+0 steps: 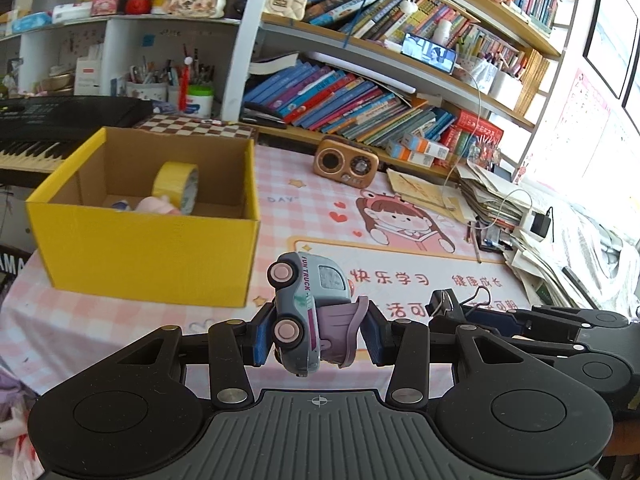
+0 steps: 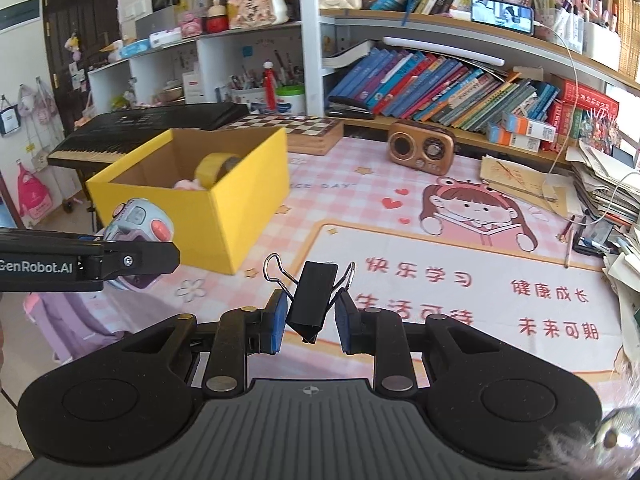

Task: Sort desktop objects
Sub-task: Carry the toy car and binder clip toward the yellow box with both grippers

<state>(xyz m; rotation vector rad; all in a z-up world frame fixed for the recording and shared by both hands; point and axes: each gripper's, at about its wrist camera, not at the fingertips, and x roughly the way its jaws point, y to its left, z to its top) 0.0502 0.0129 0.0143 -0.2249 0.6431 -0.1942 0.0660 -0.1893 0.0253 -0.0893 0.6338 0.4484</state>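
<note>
Both claws are loaded: the left gripper (image 1: 317,336) clenches a toy truck (image 1: 305,312) between its blue pads, and the right gripper (image 2: 311,318) pinches a black binder clip (image 2: 311,300), its wire handles sticking up past the pads.

Only the left wrist view looks down into the yellow cardboard box (image 1: 152,256), which stands on the pink checked desk mat (image 1: 400,216) ahead and to the left of the truck. Inside, a roll of yellow tape (image 1: 178,188) stands on edge, with a pink soft thing (image 1: 157,205) just beside it and a pale scrap by that, too little in sight to name. From the right wrist view the near wall of the box (image 2: 224,208) hides all but the top of the tape (image 2: 214,170) and a pink sliver.

That view alone gives the side of the left gripper (image 2: 92,260), with the truck (image 2: 138,220) poking above and below it, near the box's corner. It also shows the black keyboard (image 2: 152,124) whole, where the left wrist view cuts it at the frame edge.

In the left wrist view the right gripper (image 1: 472,308) lies at the right, its clip (image 1: 444,304) dark and hard to make out against it.

A brown retro speaker (image 1: 346,162) sits on the mat near the bookshelf (image 1: 360,104), well apart from the box. Lettering on the truck's side reads FUN TRUCK; its underside and far wheels are hidden.
</note>
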